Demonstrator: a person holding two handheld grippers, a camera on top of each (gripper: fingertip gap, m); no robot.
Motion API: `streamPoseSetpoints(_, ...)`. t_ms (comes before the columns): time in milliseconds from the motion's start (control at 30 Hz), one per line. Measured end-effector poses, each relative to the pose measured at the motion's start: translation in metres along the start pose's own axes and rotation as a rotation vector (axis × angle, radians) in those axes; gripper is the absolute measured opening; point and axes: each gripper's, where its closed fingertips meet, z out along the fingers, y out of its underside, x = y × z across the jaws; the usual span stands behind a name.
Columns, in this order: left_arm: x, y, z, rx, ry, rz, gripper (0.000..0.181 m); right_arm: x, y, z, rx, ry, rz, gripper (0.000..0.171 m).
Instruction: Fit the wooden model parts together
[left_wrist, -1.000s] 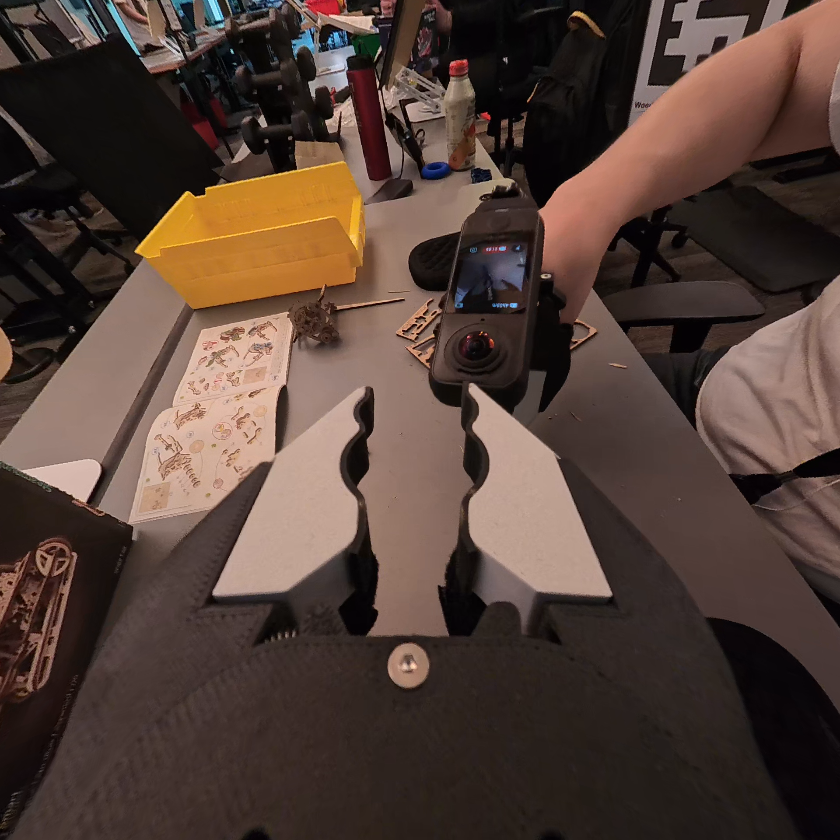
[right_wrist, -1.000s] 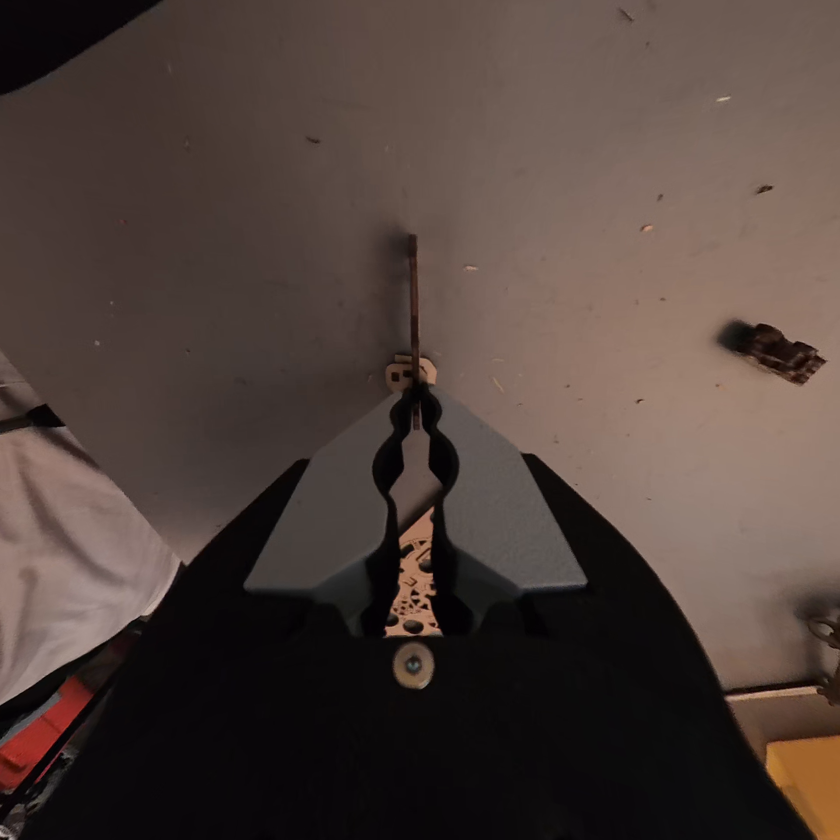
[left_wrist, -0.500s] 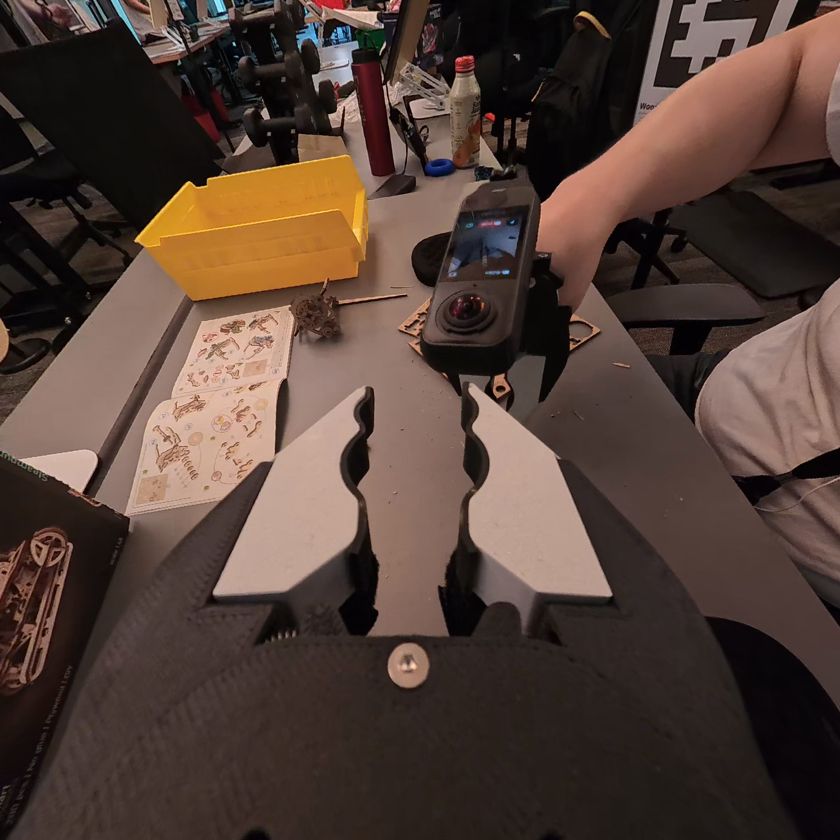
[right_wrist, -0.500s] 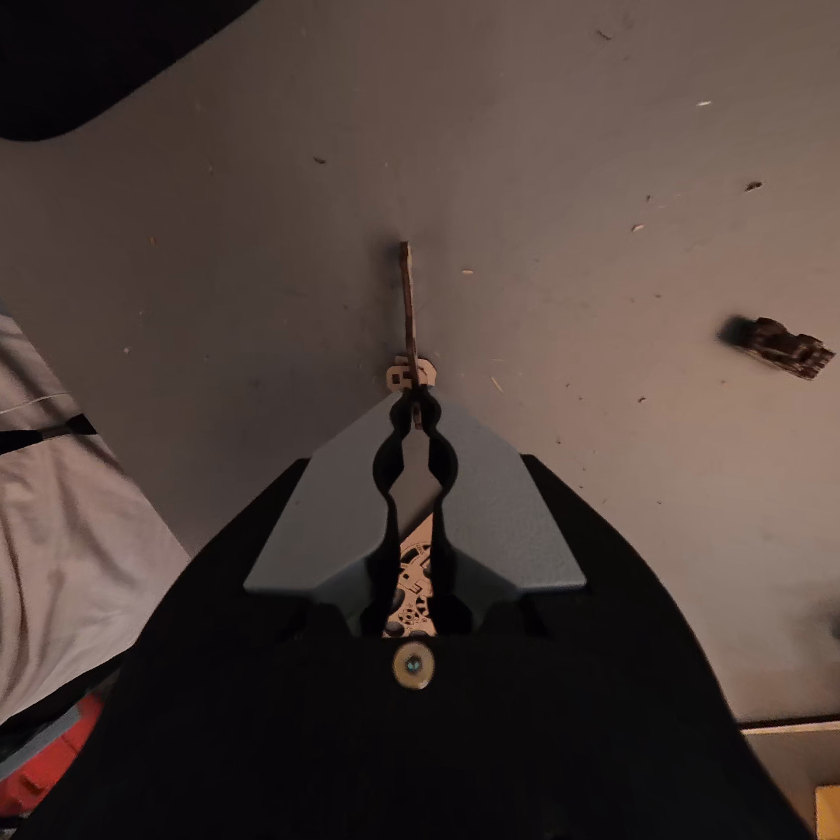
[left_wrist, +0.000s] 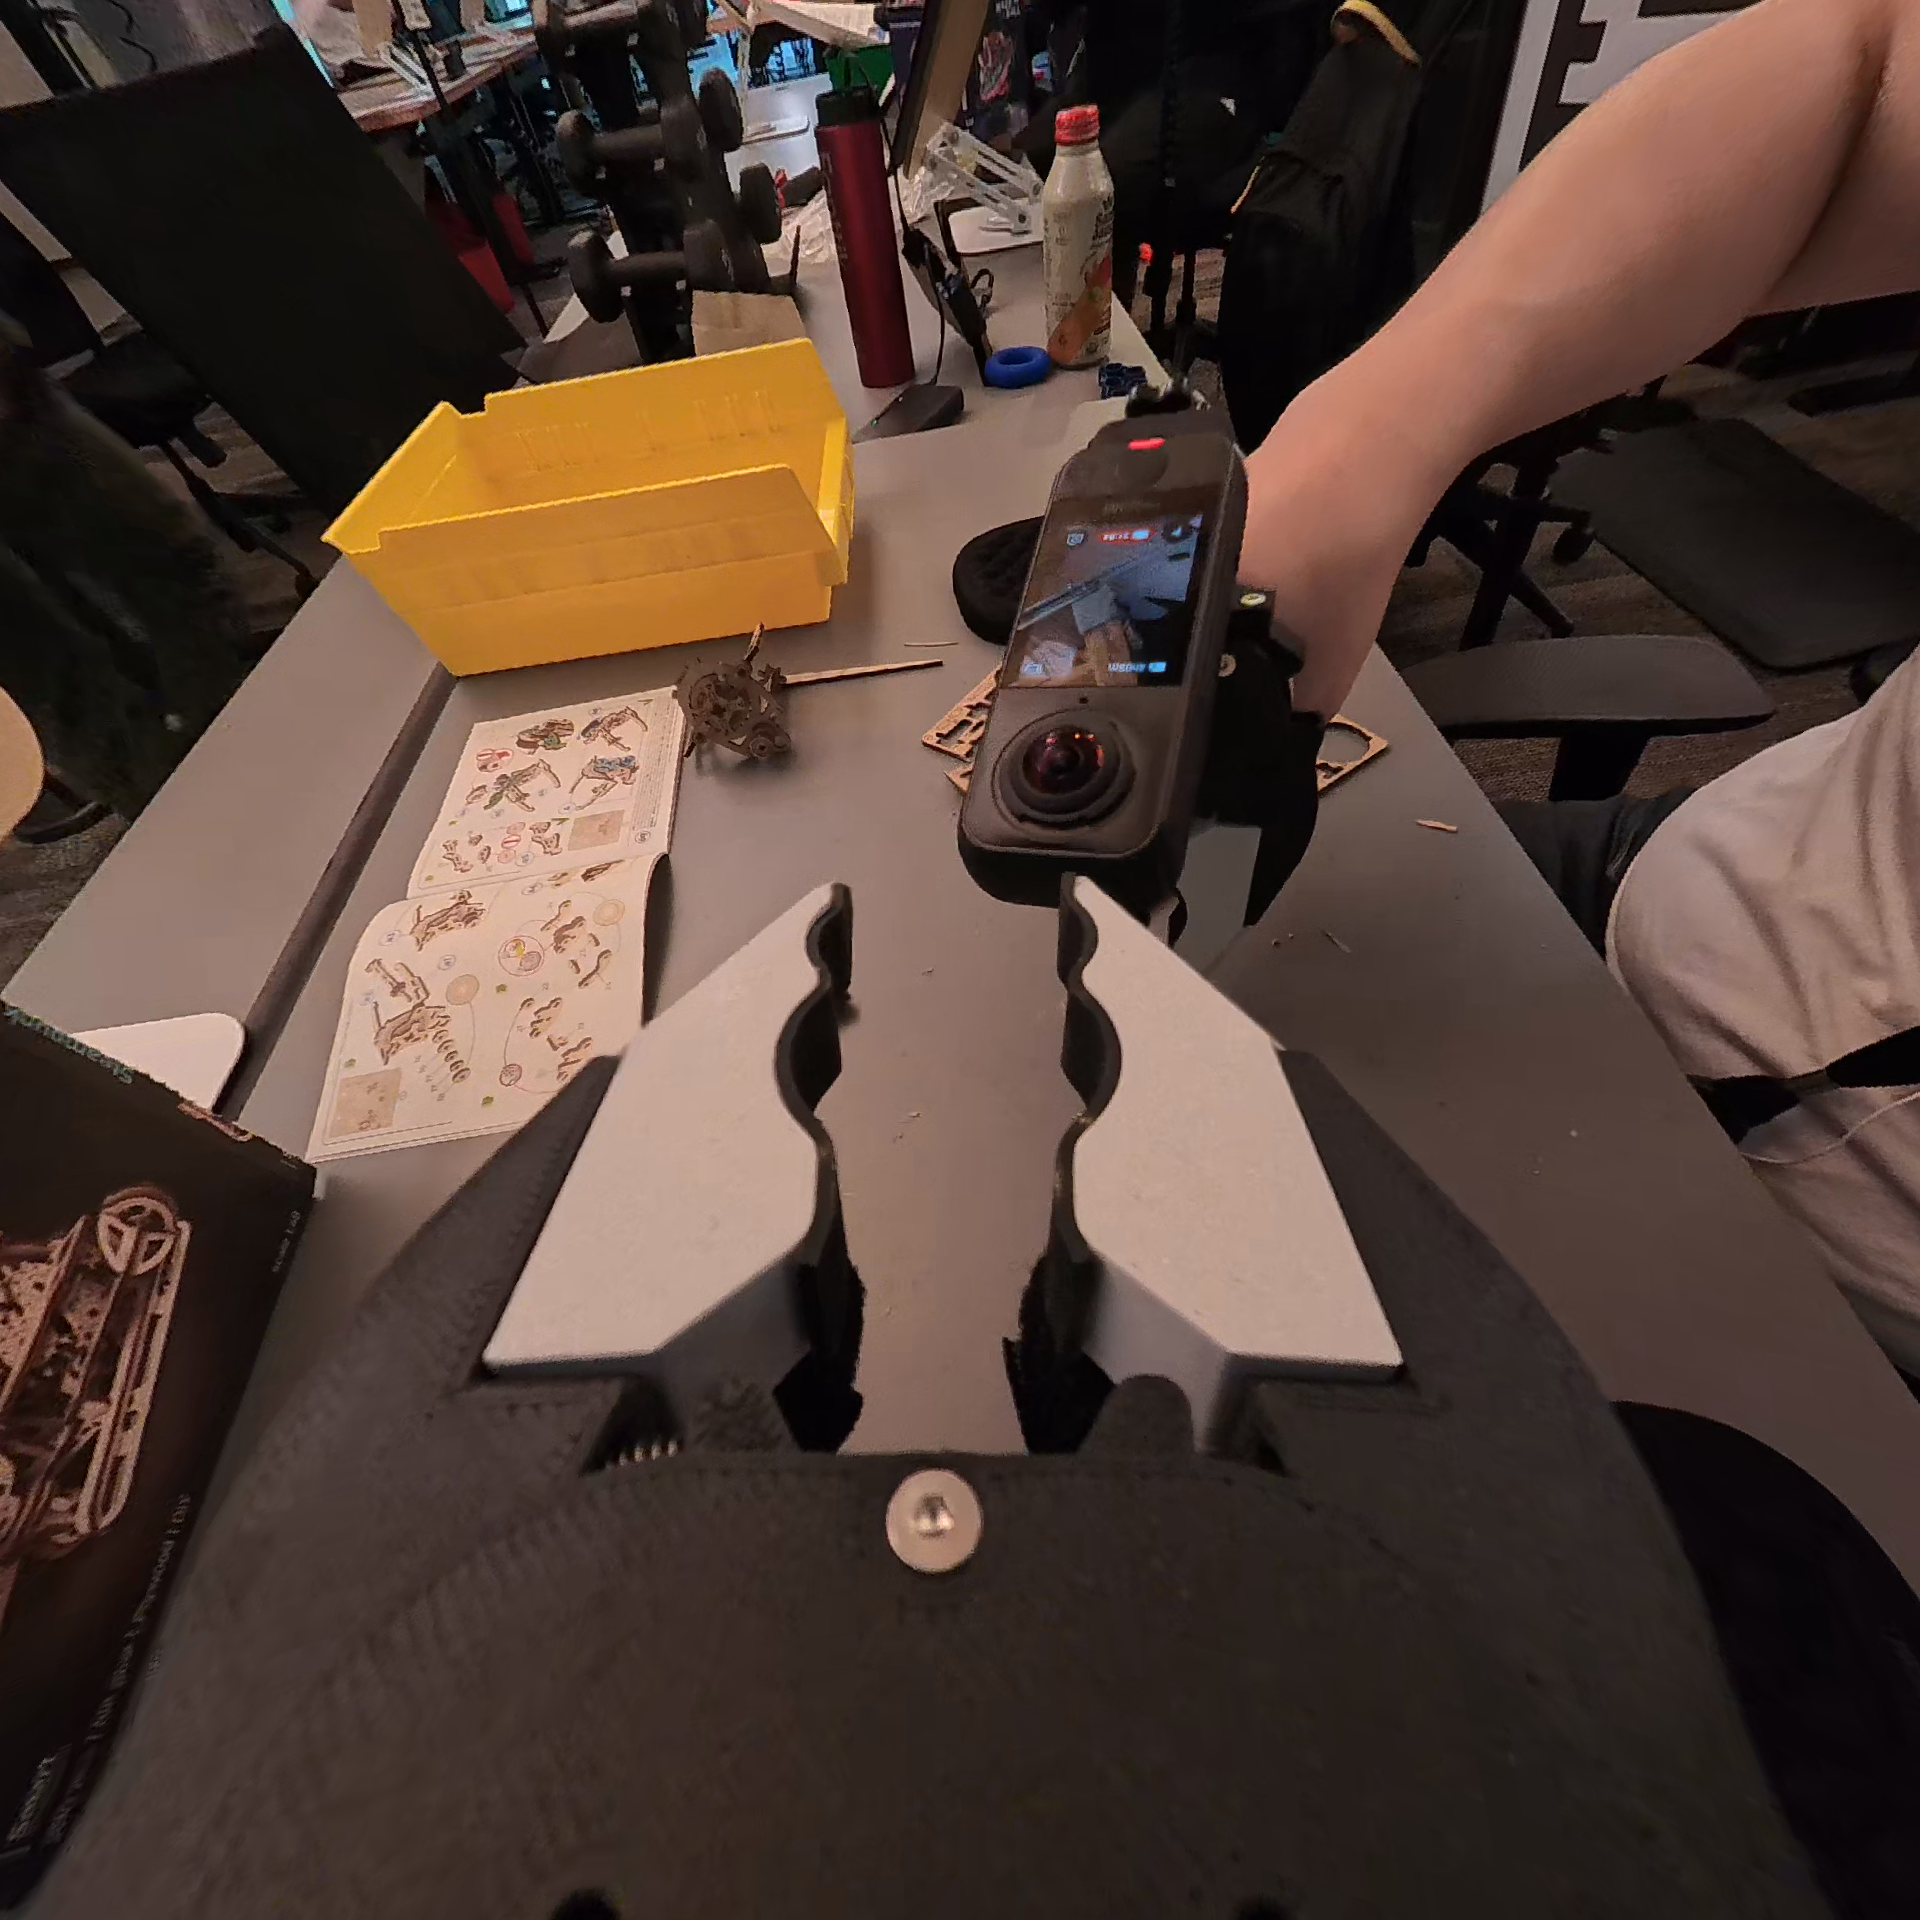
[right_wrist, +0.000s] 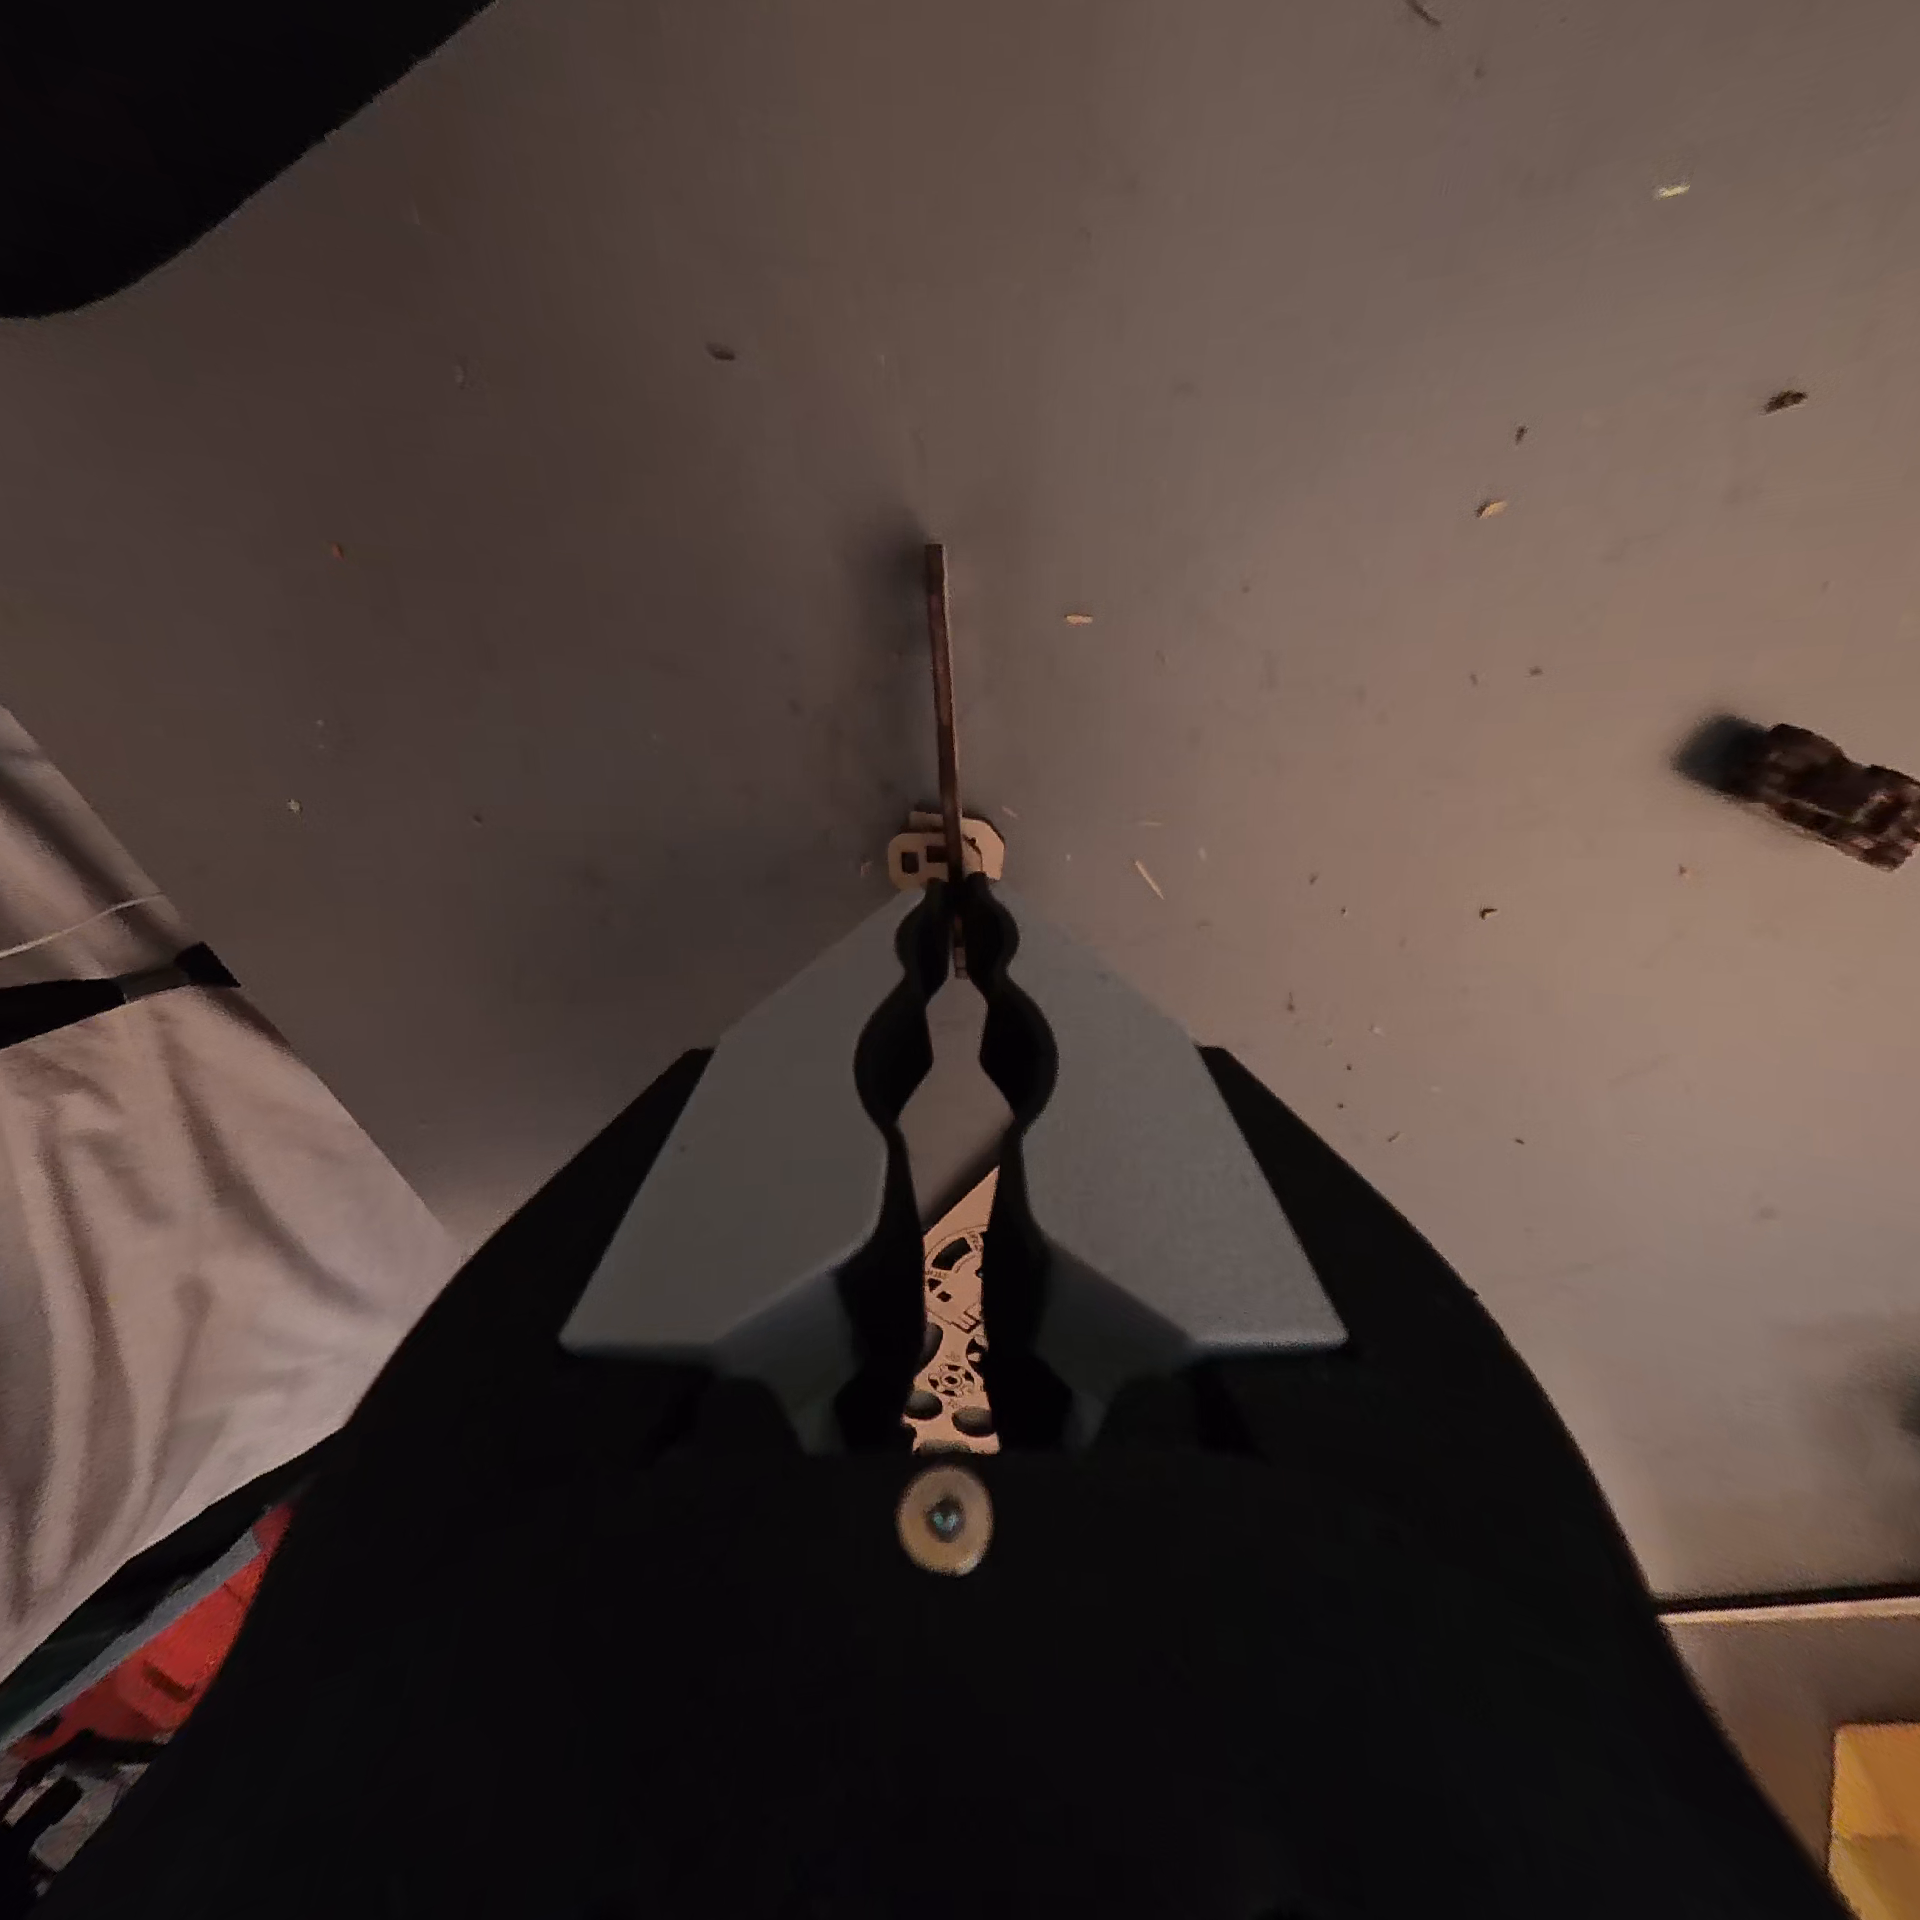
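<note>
My right gripper (right_wrist: 951, 899) is shut on a thin dark wooden strip (right_wrist: 940, 707), seen edge-on and pointing away over the grey table (right_wrist: 1351, 312). A small pale wooden part (right_wrist: 914, 840) sits across the strip at the fingertips. A small dark wooden assembly (right_wrist: 1803, 774) lies to the right. My left gripper (left_wrist: 956, 914) is open and empty above the table. Ahead of it the right gripper's camera body (left_wrist: 1101, 675) is held by a person's hand. A gear-like wooden model (left_wrist: 732, 707) and a cut-out wooden sheet (left_wrist: 961, 717) lie beyond.
An open instruction booklet (left_wrist: 520, 914) lies left of centre, with a yellow bin (left_wrist: 603, 520) behind it. A dark box (left_wrist: 104, 1351) stands at the near left. A person's arm (left_wrist: 1507, 312) and white shirt (left_wrist: 1787, 935) are on the right. Another cut-out sheet (right_wrist: 956, 1299) lies under my right gripper. Tip to tip, the grippers are about 20 cm apart.
The right gripper has tilted and shifted slightly, still holding the wooden strip. The left gripper stays open and has barely moved.
</note>
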Motion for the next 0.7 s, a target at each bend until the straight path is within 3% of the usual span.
streamPoseSetpoints(300, -0.001, -0.013, -0.013, 0.047, -0.020, 0.013, 0.038, 0.000, -0.001, 0.003, 0.081, 0.019, 0.035, 0.001)
streamPoseSetpoints(433, -0.001, -0.016, -0.016, 0.055, -0.027, 0.018, 0.038, 0.001, -0.001, 0.003, 0.041, 0.088, -0.019, 0.001)
streamPoseSetpoints(700, -0.001, -0.017, -0.017, 0.062, -0.024, 0.015, 0.038, 0.005, -0.004, 0.001, 0.127, -0.064, 0.094, 0.002)
